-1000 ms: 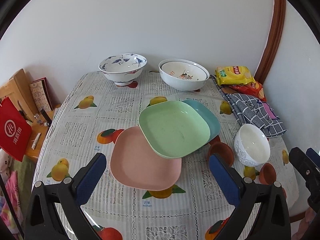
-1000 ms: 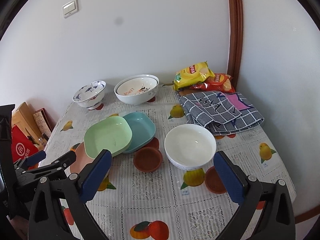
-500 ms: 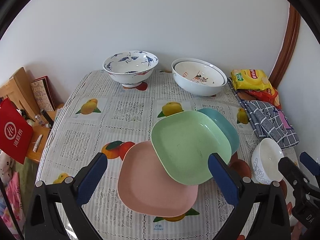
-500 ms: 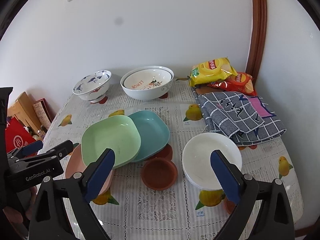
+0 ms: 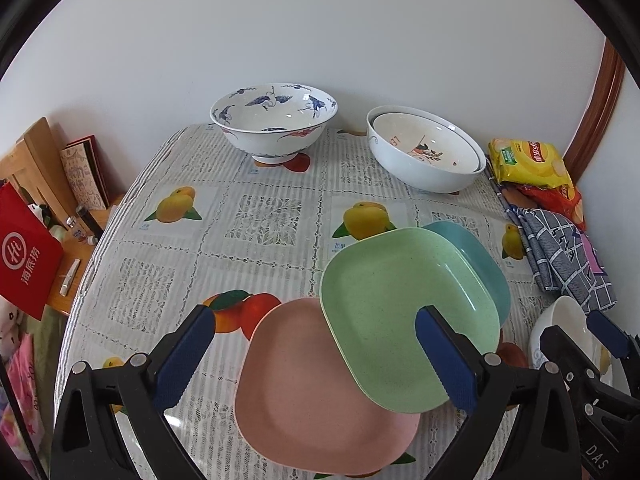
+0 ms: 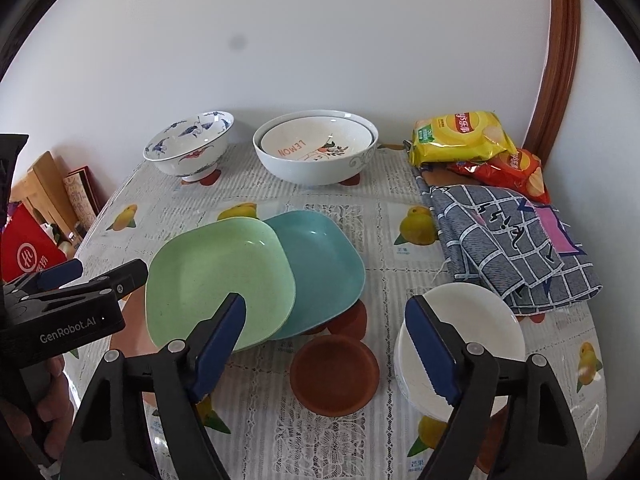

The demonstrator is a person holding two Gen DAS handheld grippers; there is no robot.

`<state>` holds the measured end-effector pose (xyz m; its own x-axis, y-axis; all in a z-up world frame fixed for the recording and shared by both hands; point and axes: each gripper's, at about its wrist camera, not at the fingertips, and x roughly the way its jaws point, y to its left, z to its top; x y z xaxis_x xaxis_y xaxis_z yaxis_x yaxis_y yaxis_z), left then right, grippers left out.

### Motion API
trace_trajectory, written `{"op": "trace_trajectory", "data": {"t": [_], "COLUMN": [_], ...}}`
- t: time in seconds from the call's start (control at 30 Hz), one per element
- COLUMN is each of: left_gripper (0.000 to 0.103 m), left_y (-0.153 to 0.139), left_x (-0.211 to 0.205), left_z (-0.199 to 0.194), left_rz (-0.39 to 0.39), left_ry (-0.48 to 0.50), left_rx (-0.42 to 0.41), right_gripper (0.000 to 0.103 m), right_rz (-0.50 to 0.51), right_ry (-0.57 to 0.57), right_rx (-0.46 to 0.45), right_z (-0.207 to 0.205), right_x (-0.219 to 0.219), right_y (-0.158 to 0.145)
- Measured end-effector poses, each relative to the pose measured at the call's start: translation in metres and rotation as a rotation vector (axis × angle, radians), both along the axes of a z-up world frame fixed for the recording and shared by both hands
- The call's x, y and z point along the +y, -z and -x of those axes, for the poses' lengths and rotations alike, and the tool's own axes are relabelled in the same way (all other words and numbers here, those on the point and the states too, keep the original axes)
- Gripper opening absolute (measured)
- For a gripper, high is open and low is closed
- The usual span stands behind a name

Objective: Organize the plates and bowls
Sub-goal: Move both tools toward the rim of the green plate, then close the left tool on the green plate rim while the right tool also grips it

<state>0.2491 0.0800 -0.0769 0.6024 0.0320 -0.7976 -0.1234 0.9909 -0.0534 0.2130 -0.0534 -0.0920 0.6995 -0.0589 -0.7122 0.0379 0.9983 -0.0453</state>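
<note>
Three square plates overlap mid-table: a pink plate point(image 5: 312, 392) in front, a green plate point(image 5: 400, 312) point(image 6: 216, 276) resting on it, and a teal plate point(image 5: 476, 264) point(image 6: 324, 264) partly under the green one. My left gripper point(image 5: 316, 360) point(image 6: 96, 272) hovers open over the pink plate, touching nothing. My right gripper point(image 6: 324, 350) point(image 5: 584, 338) is above a brown saucer point(image 6: 334, 376), one finger over the rim of a small white bowl point(image 6: 460, 336) point(image 5: 560, 328). Its jaws are closing, and nothing is pressed between them.
A blue-patterned bowl point(image 5: 274, 120) and two nested white bowls point(image 5: 424, 152) stand by the back wall. Snack bags point(image 6: 460, 136) and a checked cloth point(image 6: 508, 240) fill the right side. A second saucer point(image 6: 352, 320) peeks from under the teal plate. A red bag point(image 5: 24, 256) stands off the table's left edge.
Both grippers have come forward and lower over the table, so the plates and white bowl look larger. The right gripper's jaws have narrowed.
</note>
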Motion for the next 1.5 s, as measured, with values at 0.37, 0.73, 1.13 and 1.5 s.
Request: {"op": "trace_trajectory", "data": {"t": [0.37, 0.73, 1.13, 1.5], "left_gripper": [0.097, 0.077, 0.042, 0.022], "left_y": [0.016, 0.037, 0.053, 0.050], "left_x": [0.001, -0.004, -0.012, -0.008], "left_z": [-0.037, -0.068, -0.084, -0.071], "left_rz": [0.010, 0.048, 0.107, 0.124], "left_ry": [0.044, 0.099, 0.165, 0.189], "left_rx": [0.005, 0.030, 0.062, 0.060], "right_gripper": [0.067, 0.051, 0.023, 0.009], "right_rz": [-0.015, -0.019, -0.056, -0.031], "right_ry": [-0.011, -0.007, -0.026, 0.005], "right_rx": [0.068, 0.137, 0.194, 0.148], "right_z": [-0.027, -0.050, -0.058, -0.064], "right_x": [0.007, 0.011, 0.013, 0.009], "right_y": [0.027, 0.050, 0.068, 0.065]}}
